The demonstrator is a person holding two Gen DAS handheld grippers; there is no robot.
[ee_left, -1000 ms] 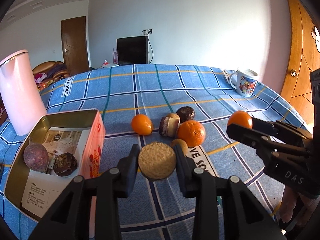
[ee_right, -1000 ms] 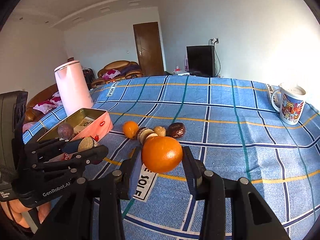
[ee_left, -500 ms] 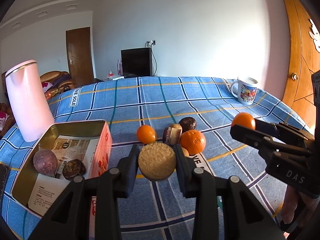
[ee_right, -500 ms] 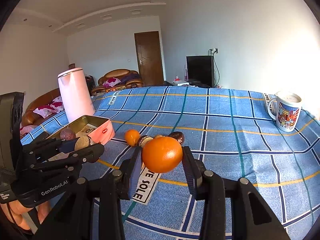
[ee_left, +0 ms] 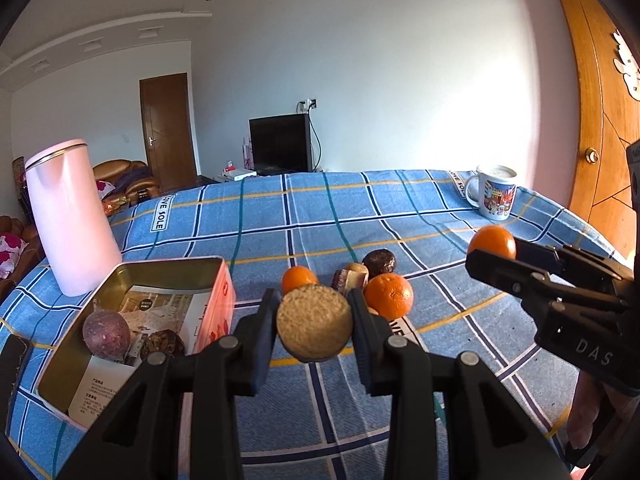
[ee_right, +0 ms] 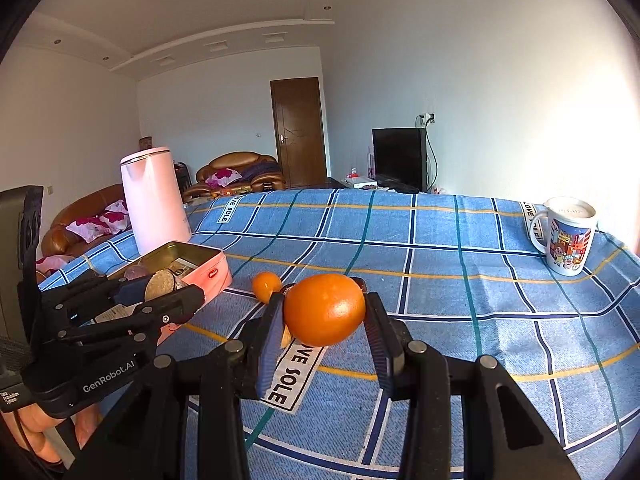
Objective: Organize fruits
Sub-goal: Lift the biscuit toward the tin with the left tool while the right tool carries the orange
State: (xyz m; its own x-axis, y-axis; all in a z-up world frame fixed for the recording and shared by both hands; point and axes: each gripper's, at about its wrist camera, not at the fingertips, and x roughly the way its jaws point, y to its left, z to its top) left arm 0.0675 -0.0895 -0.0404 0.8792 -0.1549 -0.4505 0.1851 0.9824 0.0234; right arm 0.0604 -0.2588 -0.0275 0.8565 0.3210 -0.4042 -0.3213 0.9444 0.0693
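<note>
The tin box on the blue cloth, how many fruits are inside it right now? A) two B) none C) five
A, because the left wrist view shows just a purple fruit and a dark brown fruit lying in the tin box, while the left gripper and right gripper each hold one more above the cloth.

Both grippers — left gripper (ee_left: 314, 330), right gripper (ee_right: 324, 310) — clamped, raised

White walls (ee_right: 500, 80), brown door (ee_right: 298, 132), leather sofa (ee_right: 240, 172).
</note>
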